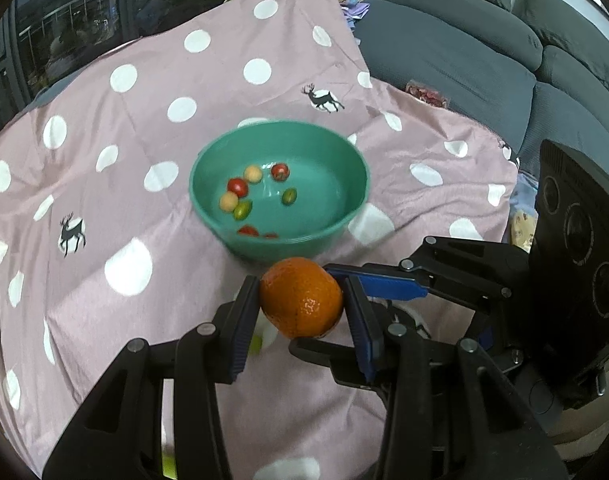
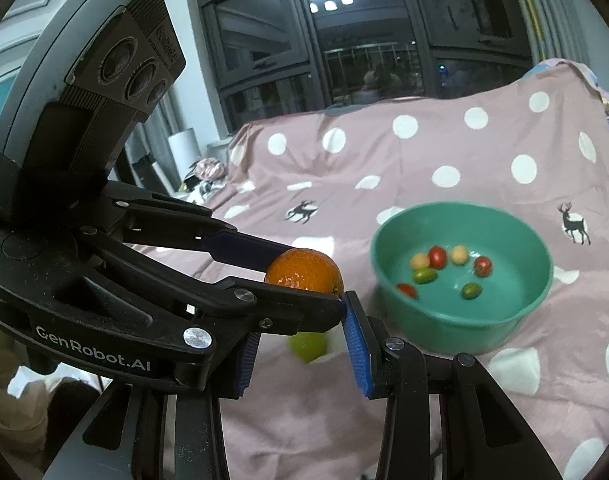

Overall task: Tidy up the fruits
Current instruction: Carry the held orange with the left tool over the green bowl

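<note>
A: Gripping an orange point(image 1: 301, 298), the left gripper point(image 1: 300, 312) has both blue pads pressed on its sides, low in the middle of the left wrist view.

B: And in the right wrist view that same orange point(image 2: 304, 270) sits left of centre, at the tip of the left gripper's long black body, which comes in from the left edge.

A: What about the right gripper point(image 2: 300, 344)?

B: Its jaws stand apart with nothing pressed between the pads. A green fruit point(image 2: 308, 346) shows blurred in the gap, lying on the cloth below; the left gripper's finger crosses in front of its top.

A: Where is the bowl point(image 1: 224, 220)?

B: Just above the orange in the left view, mid-frame, on the pink dotted cloth point(image 1: 104, 160). In the right view the teal bowl point(image 2: 392, 300) is at the right, well apart from the orange.

A: What is inside it?

B: Small fruits: red, yellow and green ones, scattered across the bottom.

A: What else is around?

B: A grey sofa point(image 1: 484, 60) fills the upper right of the left view; dark windows point(image 2: 364, 60) run across the top of the right view.
</note>
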